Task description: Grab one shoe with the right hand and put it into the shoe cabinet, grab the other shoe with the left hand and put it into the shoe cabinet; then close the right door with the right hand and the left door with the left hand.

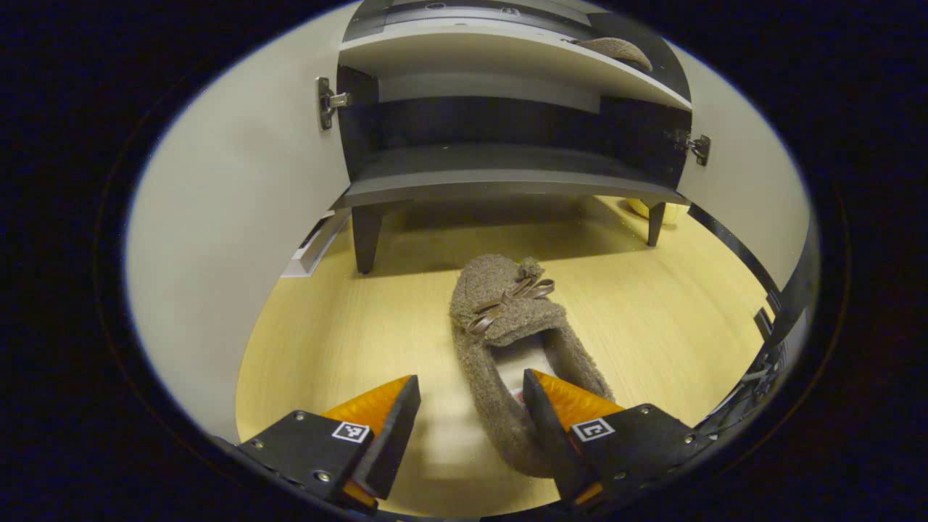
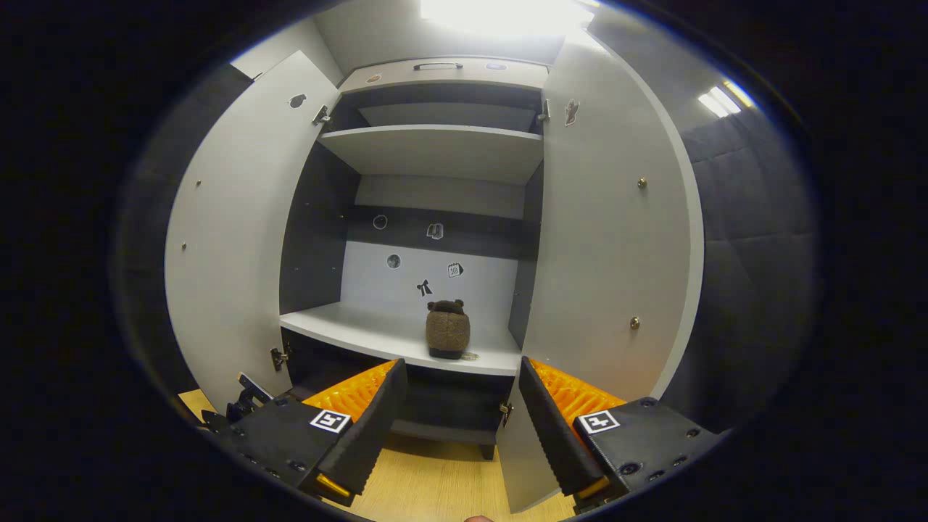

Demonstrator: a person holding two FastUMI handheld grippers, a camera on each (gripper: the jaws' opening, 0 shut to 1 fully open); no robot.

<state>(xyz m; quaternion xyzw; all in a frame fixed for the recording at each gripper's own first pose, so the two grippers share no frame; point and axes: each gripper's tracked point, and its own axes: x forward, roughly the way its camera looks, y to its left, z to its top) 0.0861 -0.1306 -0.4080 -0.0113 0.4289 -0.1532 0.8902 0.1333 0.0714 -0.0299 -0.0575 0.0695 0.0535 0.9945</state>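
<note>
Woolly brown shoe lies on the floor before the open cabinet, the left claw spread to straddle its side wall. Right claw, apart and empty, faces the shelved shoe.

bright ceiling glare overhead (right gripper view); strong fisheye bending at edges, sharp focus.

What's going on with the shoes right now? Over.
Both hand-held grippers open: left straddling the heel wall of the floor shoe, right empty. Other shoe already on cabinet shelf. Both doors open, path clear.
</note>
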